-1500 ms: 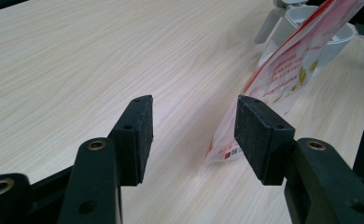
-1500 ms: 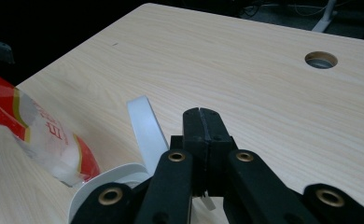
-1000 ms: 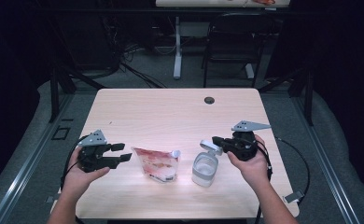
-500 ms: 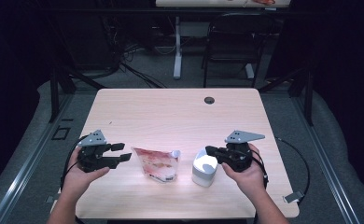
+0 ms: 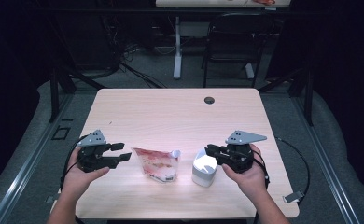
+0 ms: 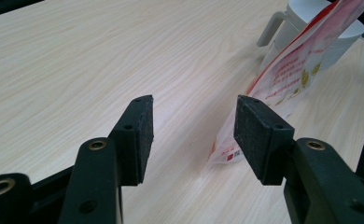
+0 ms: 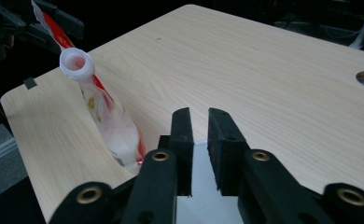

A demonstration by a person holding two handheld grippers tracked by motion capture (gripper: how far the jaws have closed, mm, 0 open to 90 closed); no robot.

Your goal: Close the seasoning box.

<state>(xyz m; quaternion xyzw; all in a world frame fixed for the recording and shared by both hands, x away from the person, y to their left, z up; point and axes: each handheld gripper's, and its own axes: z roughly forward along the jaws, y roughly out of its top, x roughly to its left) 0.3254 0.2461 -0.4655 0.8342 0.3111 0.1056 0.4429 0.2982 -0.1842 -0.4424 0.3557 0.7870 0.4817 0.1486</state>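
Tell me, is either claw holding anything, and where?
The right gripper pinches the white jug by its handle, though the contact is hard to see. The left gripper is open, holding nothing.

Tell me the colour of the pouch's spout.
White, with a pinkish inside; the spout shows best in the right gripper view.

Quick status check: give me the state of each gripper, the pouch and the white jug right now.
left gripper: open, beside the pouch, holding nothing.
right gripper: jaws nearly closed, over the white jug.
pouch: standing on the table, spout uncapped.
white jug: upright on the table, right of the pouch.
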